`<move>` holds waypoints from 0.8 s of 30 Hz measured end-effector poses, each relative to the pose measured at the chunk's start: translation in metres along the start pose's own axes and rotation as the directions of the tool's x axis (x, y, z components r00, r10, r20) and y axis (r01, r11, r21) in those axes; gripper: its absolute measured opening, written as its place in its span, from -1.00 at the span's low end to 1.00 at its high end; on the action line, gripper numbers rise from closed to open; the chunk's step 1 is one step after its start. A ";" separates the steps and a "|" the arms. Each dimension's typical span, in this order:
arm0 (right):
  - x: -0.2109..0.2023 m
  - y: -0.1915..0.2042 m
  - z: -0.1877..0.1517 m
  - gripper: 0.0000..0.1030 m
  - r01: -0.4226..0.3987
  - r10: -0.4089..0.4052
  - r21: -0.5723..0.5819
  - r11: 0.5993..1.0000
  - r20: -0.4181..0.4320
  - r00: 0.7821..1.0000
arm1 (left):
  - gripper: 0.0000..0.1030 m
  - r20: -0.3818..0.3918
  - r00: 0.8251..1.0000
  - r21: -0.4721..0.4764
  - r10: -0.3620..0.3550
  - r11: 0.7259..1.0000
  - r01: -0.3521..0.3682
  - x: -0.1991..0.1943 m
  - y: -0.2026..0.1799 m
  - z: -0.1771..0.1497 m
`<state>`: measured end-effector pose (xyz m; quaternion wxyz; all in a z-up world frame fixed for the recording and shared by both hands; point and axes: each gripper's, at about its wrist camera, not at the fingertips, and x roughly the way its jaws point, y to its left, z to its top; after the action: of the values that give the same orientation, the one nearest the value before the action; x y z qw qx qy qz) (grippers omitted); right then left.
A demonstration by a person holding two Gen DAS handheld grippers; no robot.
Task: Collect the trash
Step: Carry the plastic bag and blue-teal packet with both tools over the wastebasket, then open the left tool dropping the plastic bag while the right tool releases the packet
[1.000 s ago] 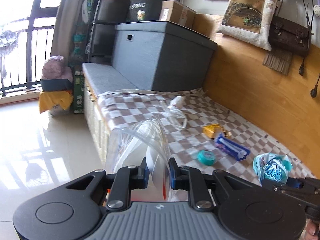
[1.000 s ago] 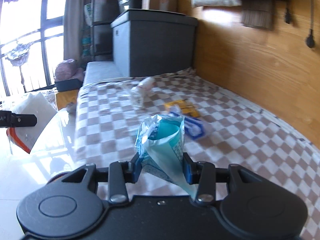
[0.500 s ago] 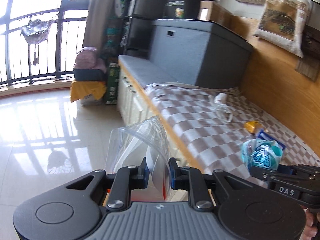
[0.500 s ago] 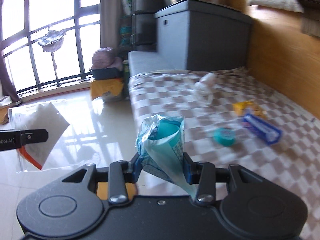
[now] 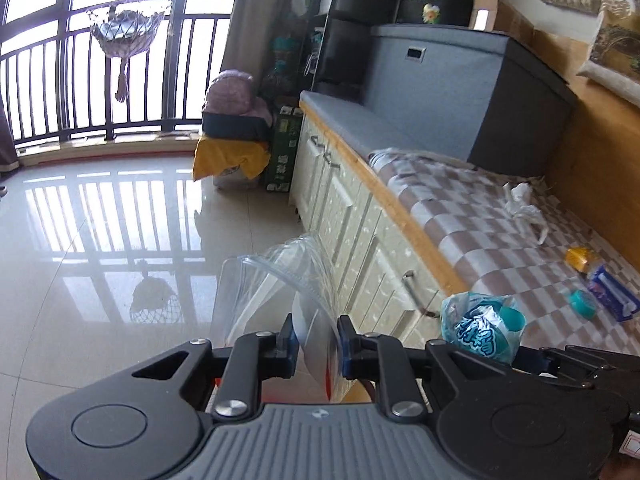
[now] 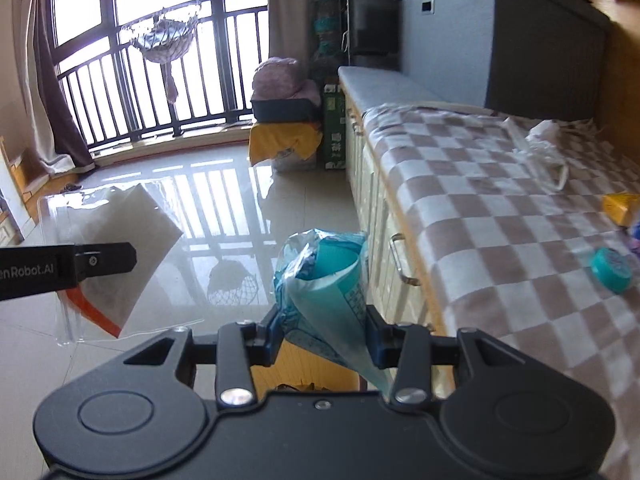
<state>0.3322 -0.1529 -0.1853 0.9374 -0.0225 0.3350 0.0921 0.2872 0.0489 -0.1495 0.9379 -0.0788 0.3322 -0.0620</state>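
Floor [image 5: 100, 240]: I see open tile ahead and to the left, free to pass.
Cabinet front [image 5: 360, 232]: blocks my right side, its handle [image 6: 400, 260] sticking out.
Bench top [image 6: 500, 208]: mostly clear checkered cloth; cap [image 6: 611, 270] and scraps lie far right.
Far end: yellow-draped pile [image 5: 232, 152] and green box [image 5: 284, 152].

Daylight pours through tall dark-framed windows [image 5: 120, 40] with a black railing [image 6: 160, 96], mirrored on the glossy tiled floor [image 5: 100, 240]. A net hammock [image 5: 128, 32] hangs at the glass. A cream cabinet bench [image 5: 352, 216] with a wooden edge carries a checked cloth [image 6: 500, 208] and a grey cushion [image 5: 360, 124]. A large grey storage box [image 5: 460, 92] stands against the wooden wall panel [image 5: 592, 160].
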 end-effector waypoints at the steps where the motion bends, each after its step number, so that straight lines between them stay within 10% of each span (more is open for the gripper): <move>1: 0.010 0.002 -0.002 -0.18 0.001 -0.001 0.000 1.000 -0.014 1.000 | -0.60 -0.019 1.000 -0.009 0.008 1.000 -0.008 0.011 0.005 -0.004; 16: 0.157 -0.001 -0.071 -0.17 0.047 -0.019 0.101 0.994 -0.260 0.965 | -0.60 -0.235 0.970 -0.199 0.060 0.974 -0.108 0.152 0.080 -0.076; 24: 0.209 -0.010 -0.069 -0.17 0.033 0.033 0.176 0.984 -0.357 0.934 | -0.60 -0.474 0.880 -0.138 -0.035 0.990 -0.035 0.215 0.068 -0.110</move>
<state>0.4495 -0.1365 -0.3709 0.8590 0.0454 0.5069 0.0560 0.3874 0.0675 -0.3788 0.8197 -0.1279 0.5556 -0.0554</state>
